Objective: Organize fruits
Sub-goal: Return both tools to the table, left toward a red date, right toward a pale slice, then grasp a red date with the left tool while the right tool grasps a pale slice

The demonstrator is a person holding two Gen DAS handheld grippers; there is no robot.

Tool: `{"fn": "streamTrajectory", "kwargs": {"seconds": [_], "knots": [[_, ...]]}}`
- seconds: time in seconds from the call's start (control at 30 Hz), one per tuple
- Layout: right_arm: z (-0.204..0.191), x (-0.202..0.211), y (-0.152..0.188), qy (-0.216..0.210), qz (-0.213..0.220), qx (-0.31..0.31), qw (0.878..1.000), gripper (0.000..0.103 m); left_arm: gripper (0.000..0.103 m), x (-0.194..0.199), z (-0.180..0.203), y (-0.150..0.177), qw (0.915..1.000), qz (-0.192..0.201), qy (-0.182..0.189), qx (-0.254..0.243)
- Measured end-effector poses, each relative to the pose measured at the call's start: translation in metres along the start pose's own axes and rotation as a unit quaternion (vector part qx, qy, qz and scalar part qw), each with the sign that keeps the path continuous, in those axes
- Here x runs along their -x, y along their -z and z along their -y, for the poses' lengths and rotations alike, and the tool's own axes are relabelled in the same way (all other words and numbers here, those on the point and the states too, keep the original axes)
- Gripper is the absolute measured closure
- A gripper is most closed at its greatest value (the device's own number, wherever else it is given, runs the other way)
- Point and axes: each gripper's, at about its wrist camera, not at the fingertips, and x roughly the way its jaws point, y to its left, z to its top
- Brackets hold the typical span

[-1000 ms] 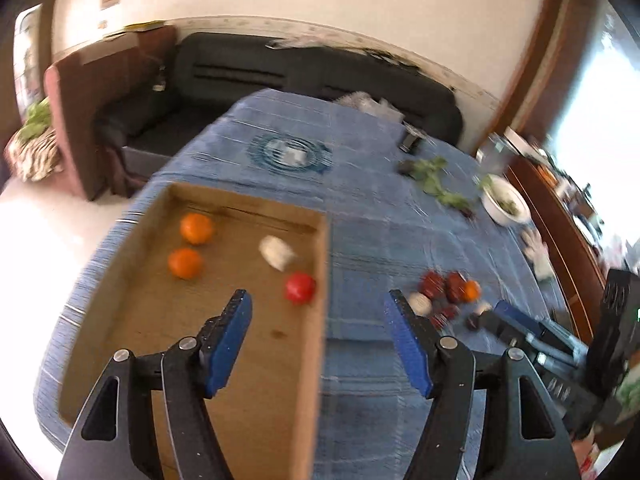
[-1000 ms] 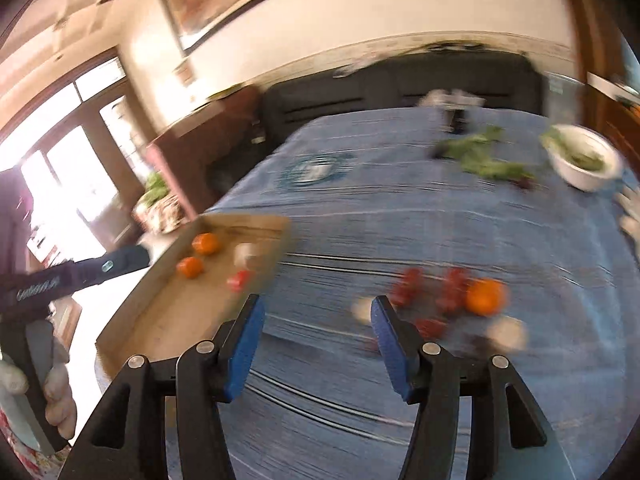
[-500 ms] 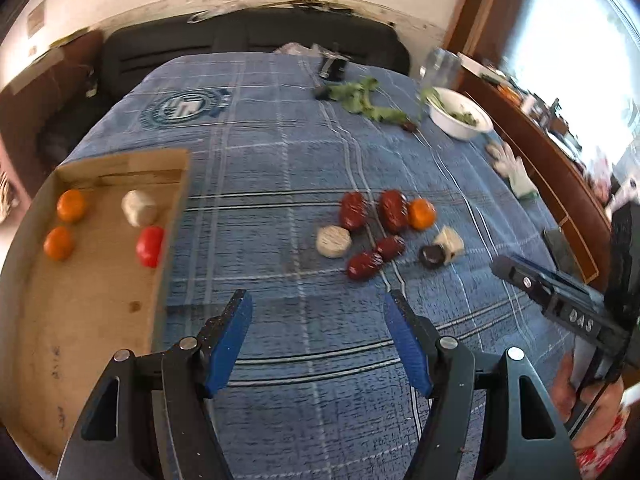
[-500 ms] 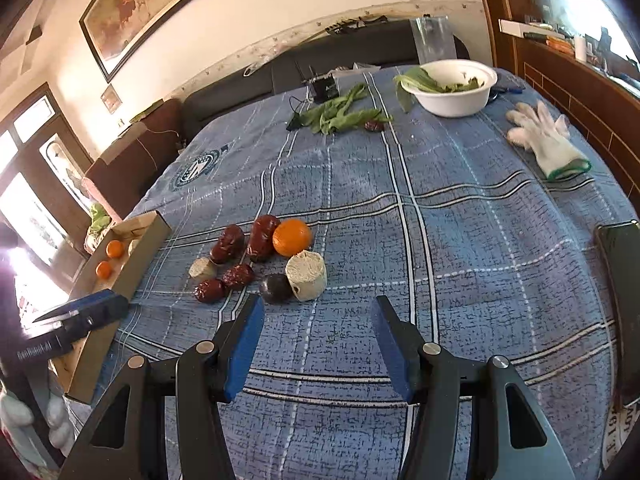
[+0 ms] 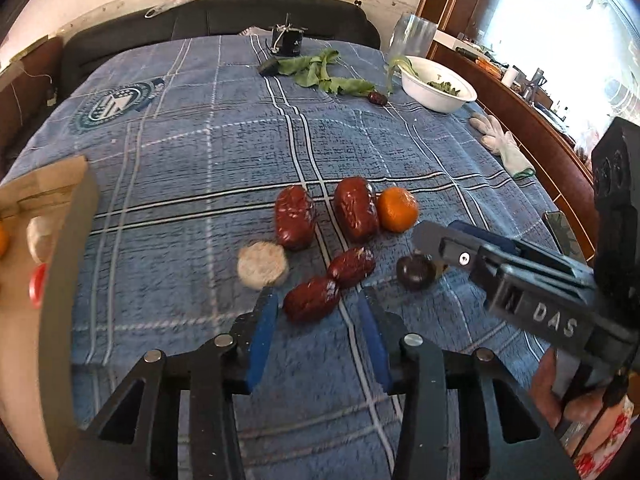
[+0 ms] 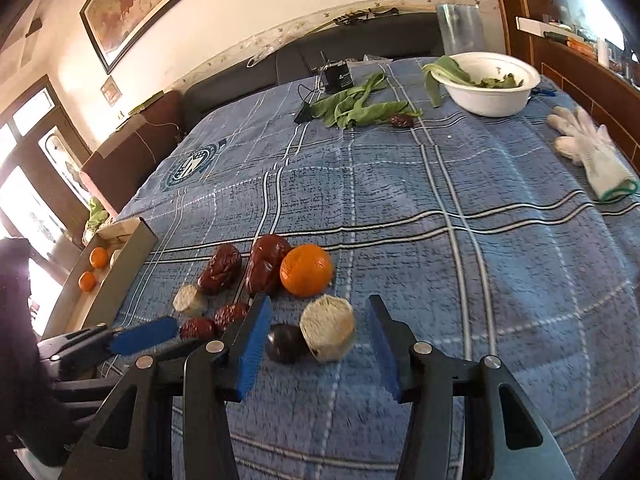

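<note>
Loose fruit lies clustered on the blue checked cloth: a tangerine (image 5: 398, 210), two big red dates (image 5: 294, 222) (image 5: 356, 210), two small dates, a pale round piece (image 5: 262, 264) and a dark plum (image 5: 416, 272). My left gripper (image 5: 316, 300) is low over the nearer small date (image 5: 312, 300). Its jaws are closing, with the date between the blue pads and a gap on both sides. My right gripper (image 6: 318, 320) straddles the plum (image 6: 286, 344) and a pale cut piece (image 6: 328, 332). Its jaws are also closing, and the pads stand clear of both. The cardboard tray (image 5: 68, 216) at the left holds tangerines and a red fruit.
At the far right stands a white bowl (image 5: 438, 88) of greens, with loose leaves (image 5: 320, 74) and a lone date (image 5: 378, 98) beside it. A white glove (image 5: 502, 144) lies near the right table edge. A black device (image 5: 286, 42) sits at the back, before a dark sofa.
The left gripper swung right from over the tray, and both grippers sank towards the fruit cluster. Both pairs of jaws have narrowed, the left more.
</note>
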Motion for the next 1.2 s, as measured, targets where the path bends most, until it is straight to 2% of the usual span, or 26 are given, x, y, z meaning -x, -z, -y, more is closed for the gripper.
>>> {"fn": "streamTrajectory", "kwargs": {"seconds": [0.1, 0.17, 0.23, 0.37, 0.43, 0.53, 0.67, 0.77, 1.07, 1.17, 1.2], "knots": [[0.002, -0.008, 0.002, 0.000, -0.007, 0.000, 1.000, 0.050, 0.064, -0.007, 0.002, -0.003, 1.0000, 0.006, 0.002, -0.001], [0.004, -0.007, 0.003, -0.005, -0.003, -0.003, 1.000, 0.051, 0.072, -0.008, 0.004, -0.002, 0.9999, 0.014, 0.009, -0.005], [0.006, -0.006, 0.004, -0.010, -0.001, -0.009, 1.000, 0.061, 0.073, -0.008, 0.006, 0.003, 0.9994, 0.033, 0.008, -0.011], [0.007, -0.001, 0.006, -0.013, 0.006, -0.007, 1.000, 0.064, 0.073, -0.002, 0.010, 0.006, 0.9980, 0.058, 0.012, -0.020], [0.007, 0.001, 0.007, -0.011, 0.010, -0.006, 1.000, 0.070, 0.073, -0.003, 0.006, 0.005, 0.9981, 0.054, 0.025, -0.014], [0.007, 0.000, 0.007, -0.011, 0.010, -0.006, 1.000, 0.070, 0.073, -0.007, -0.001, 0.003, 0.9979, 0.048, 0.044, 0.006], [0.007, 0.000, 0.008, -0.011, 0.010, -0.005, 1.000, 0.070, 0.073, -0.008, -0.003, 0.003, 0.9975, 0.048, 0.051, 0.012], [0.006, 0.000, 0.007, -0.010, 0.014, -0.005, 1.000, 0.070, 0.073, -0.006, -0.001, 0.003, 0.9974, 0.052, 0.049, 0.010], [0.010, 0.018, 0.007, 0.008, 0.064, -0.013, 0.998, 0.070, 0.073, 0.003, -0.001, 0.007, 0.9970, 0.073, 0.022, 0.015], [0.009, 0.026, 0.008, -0.007, 0.060, -0.024, 0.998, 0.070, 0.073, 0.011, -0.003, 0.014, 0.9975, 0.064, 0.012, 0.027], [0.007, 0.029, 0.009, -0.016, 0.058, -0.026, 0.998, 0.069, 0.073, 0.020, -0.006, 0.020, 0.9967, 0.067, 0.025, 0.040]]}}
